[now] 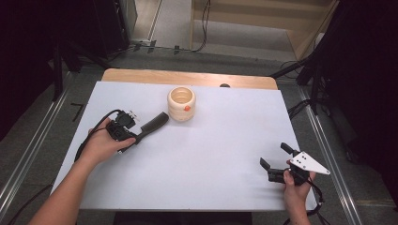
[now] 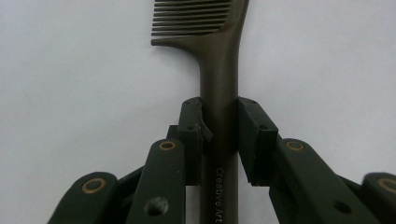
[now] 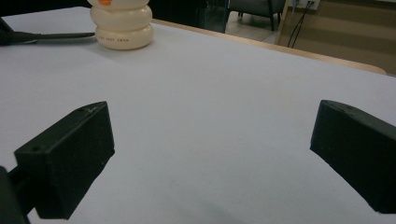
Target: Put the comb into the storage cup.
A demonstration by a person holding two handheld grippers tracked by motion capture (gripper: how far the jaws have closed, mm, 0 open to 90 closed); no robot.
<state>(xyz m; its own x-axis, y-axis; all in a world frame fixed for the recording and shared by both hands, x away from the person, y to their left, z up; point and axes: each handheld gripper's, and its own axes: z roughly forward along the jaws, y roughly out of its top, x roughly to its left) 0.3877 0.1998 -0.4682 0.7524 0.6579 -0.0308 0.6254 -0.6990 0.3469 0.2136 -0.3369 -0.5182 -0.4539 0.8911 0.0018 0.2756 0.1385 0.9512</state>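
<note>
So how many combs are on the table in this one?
1. The dark comb lies left of the cream cup, its handle clamped between the left gripper's fingers.

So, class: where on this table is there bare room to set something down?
The white table is bare between the comb and the right gripper, and right of the cream cup. It is crowded only at the left, around the left gripper, comb and cup.

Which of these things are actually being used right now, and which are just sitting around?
In use:
- comb, its handle clamped in the left gripper

Just sitting:
- cream ringed pot, standing near the comb's teeth
- right gripper, open, holding nothing
- white table
</note>
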